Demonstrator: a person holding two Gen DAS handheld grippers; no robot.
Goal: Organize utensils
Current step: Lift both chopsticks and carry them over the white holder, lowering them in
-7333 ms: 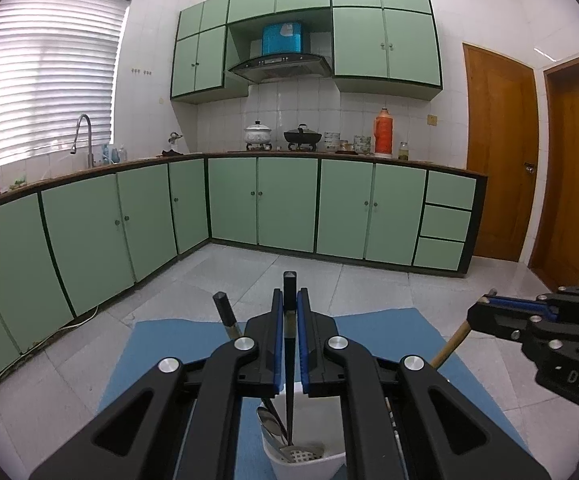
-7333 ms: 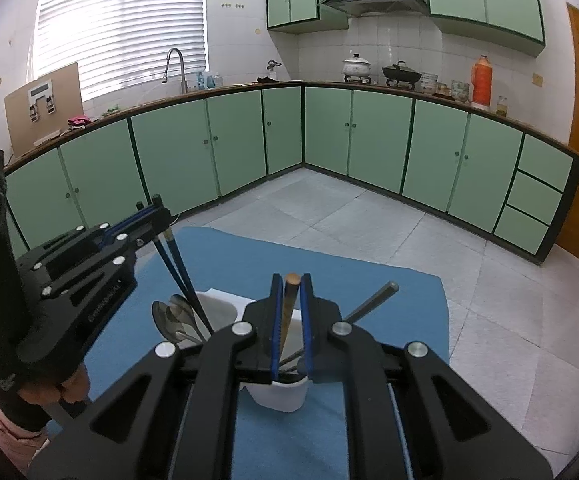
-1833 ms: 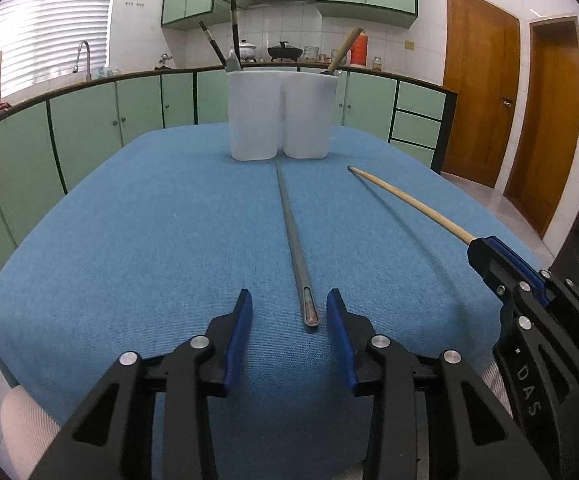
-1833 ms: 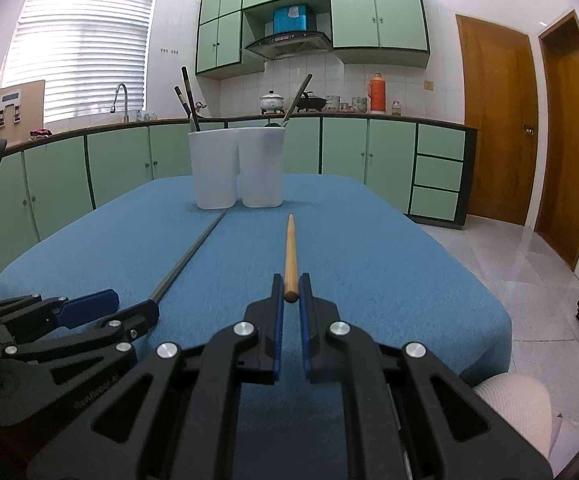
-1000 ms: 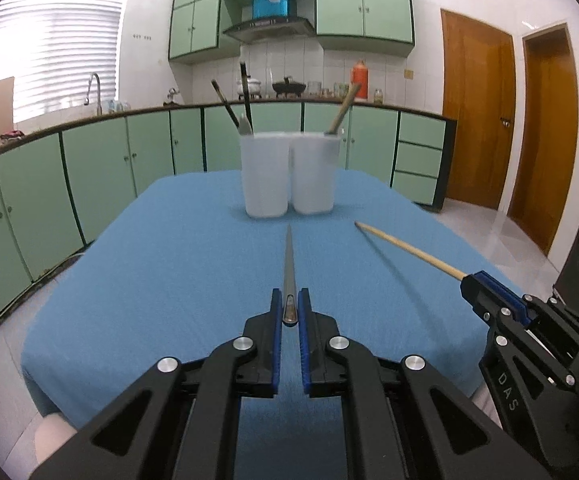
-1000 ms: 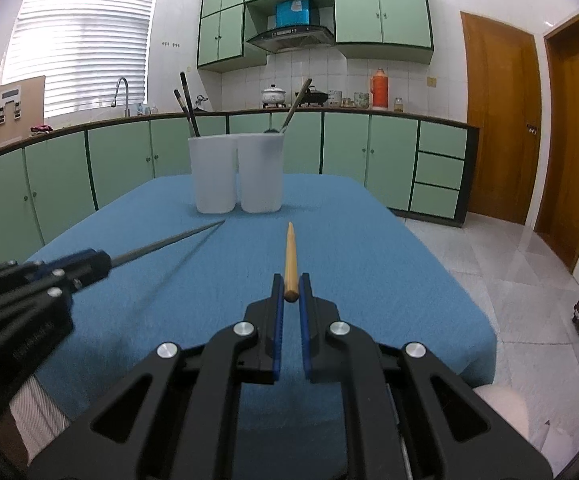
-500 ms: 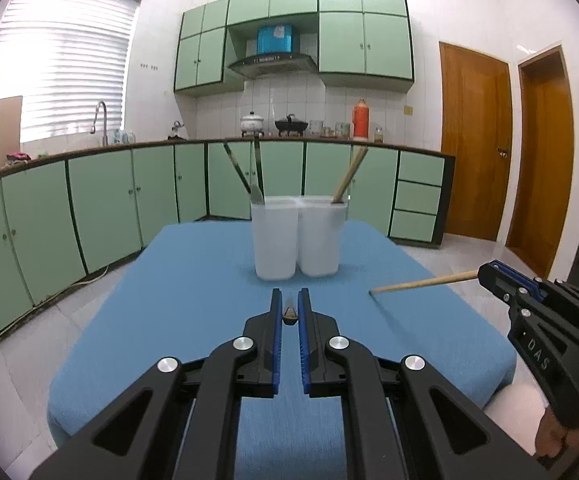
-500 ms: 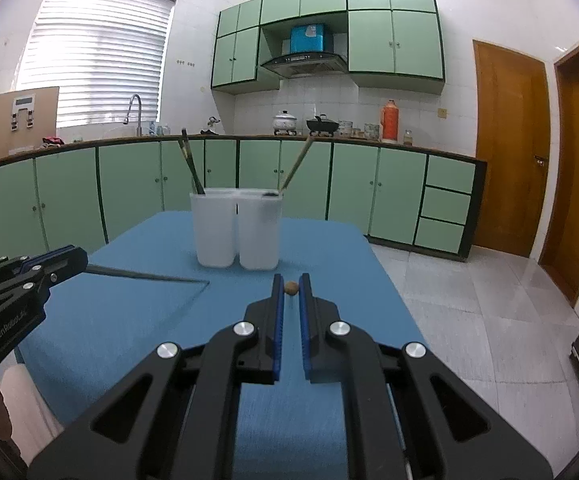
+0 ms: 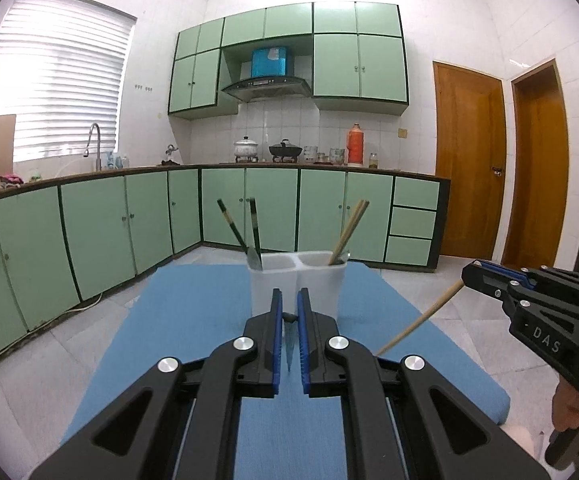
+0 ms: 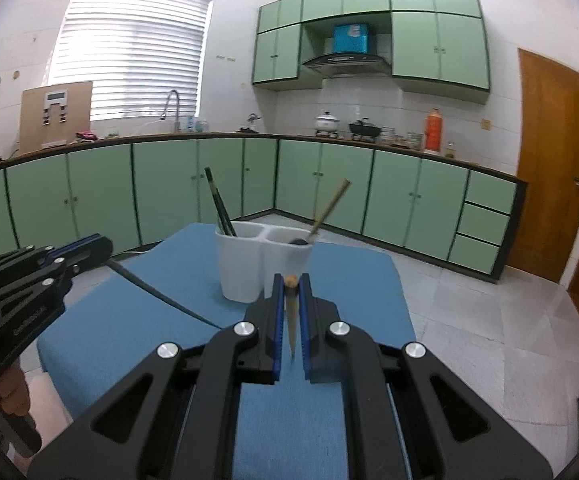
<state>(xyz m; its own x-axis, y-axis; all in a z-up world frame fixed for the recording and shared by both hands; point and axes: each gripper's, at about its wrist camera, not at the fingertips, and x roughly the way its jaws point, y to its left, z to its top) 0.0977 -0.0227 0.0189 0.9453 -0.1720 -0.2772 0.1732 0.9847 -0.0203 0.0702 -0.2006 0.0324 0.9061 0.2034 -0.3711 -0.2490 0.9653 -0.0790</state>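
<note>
In both grippers — chopsticks (image 9: pixel 417 326) tip-down.

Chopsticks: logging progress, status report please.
Left gripper shut on dark chopstick. Right gripper shut on wooden chopstick. Holder ahead, path clear.

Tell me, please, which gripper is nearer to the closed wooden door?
Right. The right gripper, holding a wooden chopstick, is on the closed wooden door's side of the table; the left gripper, holding a dark chopstick, sits toward the window.
</note>
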